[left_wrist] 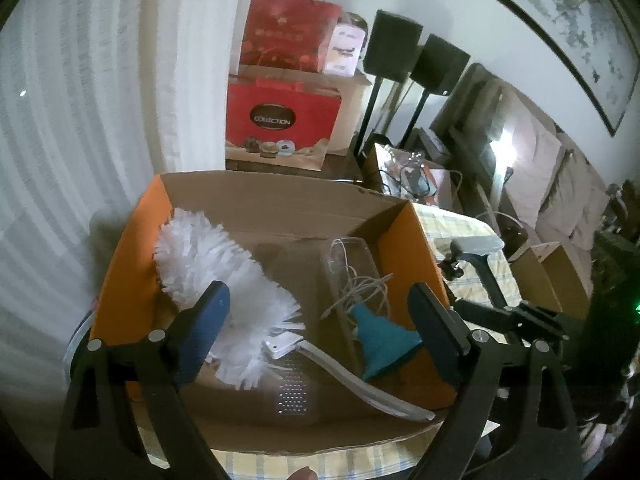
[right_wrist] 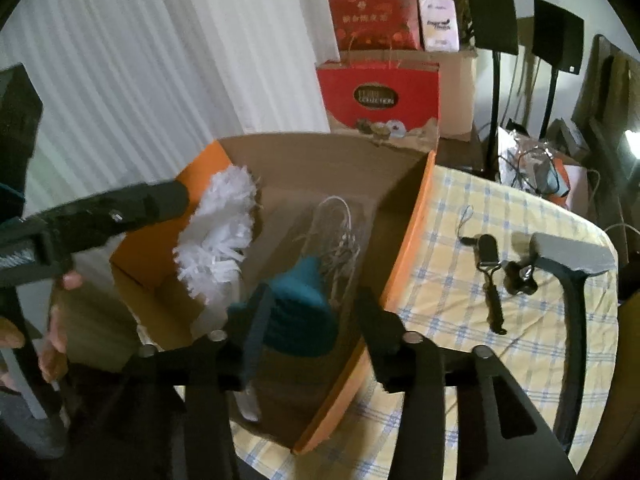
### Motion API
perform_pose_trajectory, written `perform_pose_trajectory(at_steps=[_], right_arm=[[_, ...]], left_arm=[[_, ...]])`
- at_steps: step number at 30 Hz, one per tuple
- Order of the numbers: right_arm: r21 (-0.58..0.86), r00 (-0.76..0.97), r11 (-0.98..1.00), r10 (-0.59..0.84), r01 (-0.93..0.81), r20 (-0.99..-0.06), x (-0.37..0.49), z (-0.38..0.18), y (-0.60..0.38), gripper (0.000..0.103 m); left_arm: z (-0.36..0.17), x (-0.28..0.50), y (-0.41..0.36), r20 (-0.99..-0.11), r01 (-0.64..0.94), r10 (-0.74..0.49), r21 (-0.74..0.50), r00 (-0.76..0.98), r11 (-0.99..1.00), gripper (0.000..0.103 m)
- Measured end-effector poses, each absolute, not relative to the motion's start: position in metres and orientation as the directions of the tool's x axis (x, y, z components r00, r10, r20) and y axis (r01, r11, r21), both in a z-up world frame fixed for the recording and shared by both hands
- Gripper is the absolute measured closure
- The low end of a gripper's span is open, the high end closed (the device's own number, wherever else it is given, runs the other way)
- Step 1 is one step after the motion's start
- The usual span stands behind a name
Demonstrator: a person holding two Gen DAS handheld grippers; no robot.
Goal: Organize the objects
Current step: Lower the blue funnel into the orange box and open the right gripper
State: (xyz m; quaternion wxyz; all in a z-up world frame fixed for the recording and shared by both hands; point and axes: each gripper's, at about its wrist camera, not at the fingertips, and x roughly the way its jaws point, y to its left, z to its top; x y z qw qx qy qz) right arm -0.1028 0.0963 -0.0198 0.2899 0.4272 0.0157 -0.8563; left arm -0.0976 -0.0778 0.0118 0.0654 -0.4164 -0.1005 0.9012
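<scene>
A cardboard box (left_wrist: pixel 280 208) with orange flaps stands on the checked tablecloth. Inside lie a white fluffy duster (left_wrist: pixel 224 280), a clear plastic tub (left_wrist: pixel 352 256) with loose string, a teal funnel (left_wrist: pixel 380 344) and a metal grater (left_wrist: pixel 294 392) with a white handle. My left gripper (left_wrist: pixel 320 296) hangs open over the box with nothing between its blue pads. My right gripper (right_wrist: pixel 314 300) is open over the box's near right corner. The teal funnel (right_wrist: pixel 304 312) sits between its fingers, against the left one and apart from the right one. The left gripper (right_wrist: pixel 120 212) shows at the left, by the duster (right_wrist: pixel 220 236).
On the tablecloth (right_wrist: pixel 460 208) right of the box lie a black strap tool (right_wrist: pixel 490 280) and a black clip (right_wrist: pixel 520 276), beside a grey-padded black armrest (right_wrist: pixel 572 260). Red gift bags (left_wrist: pixel 284 124), speaker stands (left_wrist: pixel 392 48) and a cluttered side table stand behind. A hand (right_wrist: pixel 60 336) is at the left.
</scene>
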Motion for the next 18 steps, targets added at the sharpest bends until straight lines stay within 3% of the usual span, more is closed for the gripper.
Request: perform_pose_trajectory(at_steps=[7,12,18], right_arm=[[0.220,-0.518,-0.836,-0.494,0.502,-0.698,-0.094,0.009,0.112,0.045],[0.207,-0.551,-0.860,-0.466,0.467,-0.693,-0.092,0.018,0.128,0.032],[0.191,-0.574,-0.893,-0.412,0.407,-0.708,-0.094,0.016,0.151,0.028]], left_arm=[[0.015,-0.096,-0.065,-0.729,-0.065,0.230,-0.248,-0.645,-0.967,0.010],[0.020,-0.096,-0.056,-0.719,-0.090,0.263,-0.271,-0.644,-0.958,0.005],[0.022,-0.097,-0.038,-0.722,-0.124,0.295,-0.282,-0.626,-0.951,0.003]])
